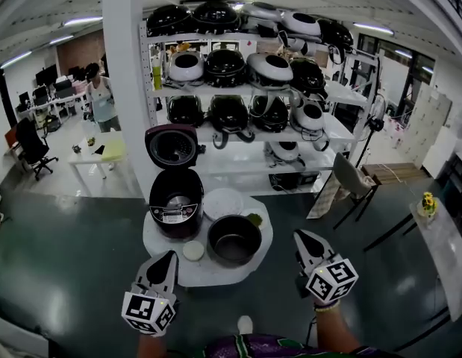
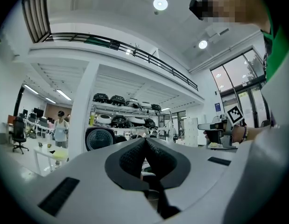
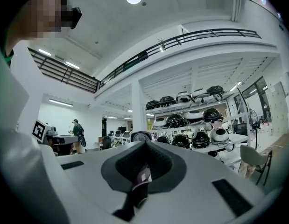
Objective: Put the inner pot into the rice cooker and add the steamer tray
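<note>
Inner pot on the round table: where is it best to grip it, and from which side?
I would pinch the rim of the inner pot from above, on the side facing the right gripper: it stands upright, mouth open.

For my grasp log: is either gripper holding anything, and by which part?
Nothing is held: left gripper and right gripper are both shut, empty.

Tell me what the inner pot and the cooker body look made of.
Inner pot: probably metal with a dark coating; dull grey-black inside, thin rim. Cooker: likely glossy dark plastic, judging by its smooth shell with a faint sheen; too small to be sure.
</note>
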`<state>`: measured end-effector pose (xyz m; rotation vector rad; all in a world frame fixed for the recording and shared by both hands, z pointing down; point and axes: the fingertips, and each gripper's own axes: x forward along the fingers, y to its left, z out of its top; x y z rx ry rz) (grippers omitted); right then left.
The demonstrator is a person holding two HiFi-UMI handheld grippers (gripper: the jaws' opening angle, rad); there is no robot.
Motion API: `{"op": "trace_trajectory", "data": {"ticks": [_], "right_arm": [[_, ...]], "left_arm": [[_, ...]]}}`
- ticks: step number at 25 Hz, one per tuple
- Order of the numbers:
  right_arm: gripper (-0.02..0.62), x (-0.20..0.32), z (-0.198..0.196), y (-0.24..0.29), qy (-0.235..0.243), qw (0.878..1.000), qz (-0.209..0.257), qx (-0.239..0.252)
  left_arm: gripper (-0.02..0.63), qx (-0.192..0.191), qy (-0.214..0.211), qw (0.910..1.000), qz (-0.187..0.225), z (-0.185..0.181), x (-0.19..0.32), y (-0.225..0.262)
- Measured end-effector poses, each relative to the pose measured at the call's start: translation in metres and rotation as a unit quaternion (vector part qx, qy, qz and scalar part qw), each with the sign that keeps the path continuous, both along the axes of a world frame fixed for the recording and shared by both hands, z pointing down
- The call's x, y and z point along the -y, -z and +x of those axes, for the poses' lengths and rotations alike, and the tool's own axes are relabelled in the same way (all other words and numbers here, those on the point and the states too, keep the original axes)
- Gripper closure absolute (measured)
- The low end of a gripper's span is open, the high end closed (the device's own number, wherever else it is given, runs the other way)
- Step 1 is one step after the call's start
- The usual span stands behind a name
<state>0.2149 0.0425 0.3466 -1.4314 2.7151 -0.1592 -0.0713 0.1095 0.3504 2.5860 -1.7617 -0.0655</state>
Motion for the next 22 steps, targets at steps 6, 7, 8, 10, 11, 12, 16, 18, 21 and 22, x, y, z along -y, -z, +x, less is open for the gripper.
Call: {"op": "trace_trajectory", "data": {"ticks": [6, 7, 8, 10, 11, 12, 16, 18, 21, 22], "right_arm": [[0.588, 0.063, 0.012, 0.007, 0.013, 1.0, 0.002, 0.013], [0.588, 0.074, 0.015, 0.008, 0.014, 1.0, 0.004, 0.012], [0.588, 0.085, 0.018, 0.008, 0.015, 1.0, 0.006, 0.012], [0.588, 0.106, 0.023, 0.007, 0.018, 1.0, 0.008, 0.014], [0.588, 0.116, 0.025, 0.006, 0.02, 1.0, 0.008, 0.015], [0.588, 0.125, 0.027, 0.005, 0.023, 1.0, 0.007, 0.016], [0.588, 0.161, 0.037, 0.0, 0.032, 0.999, 0.006, 0.021], [0.588, 0.176, 0.04, -0.005, 0.038, 0.999, 0.002, 0.024], [0.588, 0.193, 0.044, -0.009, 0.048, 0.998, 0.001, 0.026], [0.588, 0.198, 0.046, -0.011, 0.05, 0.998, 0.002, 0.026]], "left_arm": [[0.584, 0.021, 0.008, 0.9997, 0.006, 0.017, 0.059, 0.014], [0.584, 0.02, 0.01, 0.9997, 0.008, 0.02, 0.069, 0.015], [0.584, 0.018, 0.01, 0.9997, 0.01, 0.023, 0.079, 0.016], [0.584, 0.014, 0.009, 0.9998, 0.01, 0.03, 0.098, 0.015], [0.584, 0.018, 0.009, 0.9998, 0.008, 0.033, 0.106, 0.014], [0.584, 0.026, 0.011, 0.9996, 0.005, 0.036, 0.115, 0.012], [0.584, 0.051, 0.02, 0.9985, 0.006, 0.044, 0.149, 0.008], [0.584, 0.054, 0.021, 0.9983, 0.005, 0.051, 0.161, 0.011], [0.584, 0.077, 0.019, 0.9968, 0.011, 0.063, 0.173, 0.012], [0.583, 0.084, 0.019, 0.9962, 0.013, 0.066, 0.176, 0.01]]}}
